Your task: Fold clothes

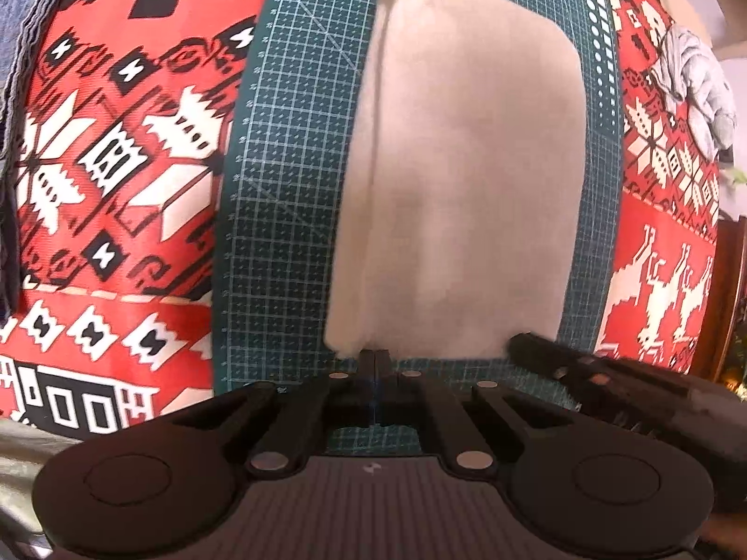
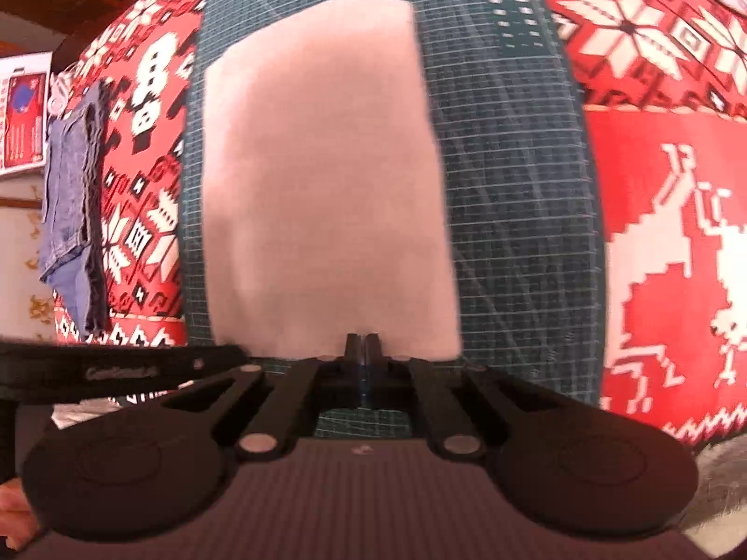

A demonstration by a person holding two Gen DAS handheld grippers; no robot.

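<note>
A folded cream cloth [image 1: 467, 163] lies flat on a green gridded cutting mat [image 1: 289, 186]. My left gripper [image 1: 376, 357] is shut, its tips pinching the cloth's near edge towards the left corner. The other gripper's black body [image 1: 551, 354] reaches in at the cloth's near right corner. In the right wrist view the same cloth [image 2: 322, 163] spreads away over the mat [image 2: 513, 186]. My right gripper [image 2: 362, 340] is shut on its near edge, where the fabric puckers slightly. The left gripper's body [image 2: 140, 364] shows at the left.
A red, white and black patterned tablecloth [image 1: 116, 163] surrounds the mat. Folded blue jeans [image 2: 70, 186] lie at the table's left side. A crumpled pale grey garment [image 1: 695, 84] sits at the far right. A printed box [image 2: 23, 116] stands beyond the jeans.
</note>
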